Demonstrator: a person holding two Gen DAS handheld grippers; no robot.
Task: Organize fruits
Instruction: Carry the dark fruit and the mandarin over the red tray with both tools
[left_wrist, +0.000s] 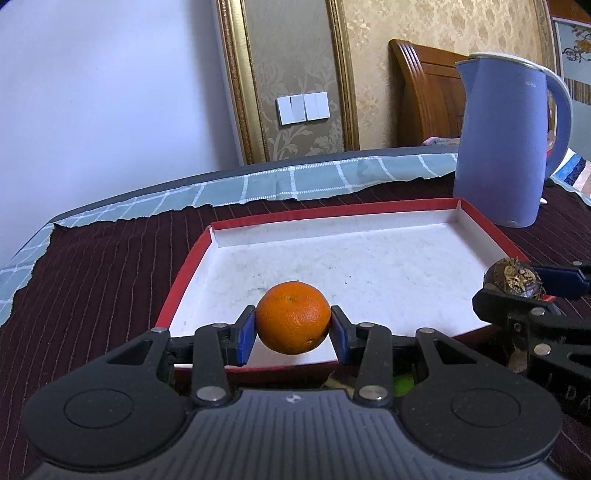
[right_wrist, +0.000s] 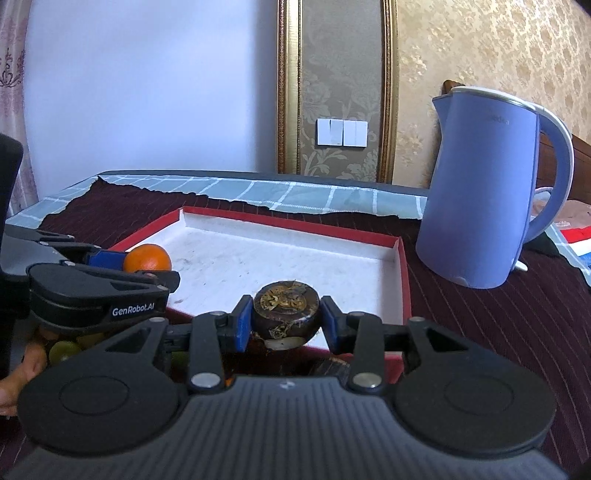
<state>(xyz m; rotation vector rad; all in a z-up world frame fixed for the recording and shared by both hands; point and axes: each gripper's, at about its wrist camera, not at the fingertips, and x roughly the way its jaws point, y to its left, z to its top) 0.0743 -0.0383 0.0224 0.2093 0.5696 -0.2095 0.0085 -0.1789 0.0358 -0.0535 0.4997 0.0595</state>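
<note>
My left gripper (left_wrist: 293, 328) is shut on an orange (left_wrist: 293, 316) and holds it above the near left edge of a shallow red box with a white inside (left_wrist: 369, 258). My right gripper (right_wrist: 286, 321) is shut on a dark brown water chestnut (right_wrist: 286, 308) and holds it above the box's (right_wrist: 295, 254) near edge. The right gripper with the chestnut (left_wrist: 513, 278) also shows at the right of the left wrist view. The left gripper with the orange (right_wrist: 147, 258) shows at the left of the right wrist view. The box holds no fruit.
A blue electric kettle (left_wrist: 506, 147) (right_wrist: 480, 192) stands right of the box on the dark striped cloth (left_wrist: 103, 266). Green and dark fruits (right_wrist: 64, 350) lie below the grippers, mostly hidden. The table's far edge has checked cloth (left_wrist: 295, 177); the wall is behind.
</note>
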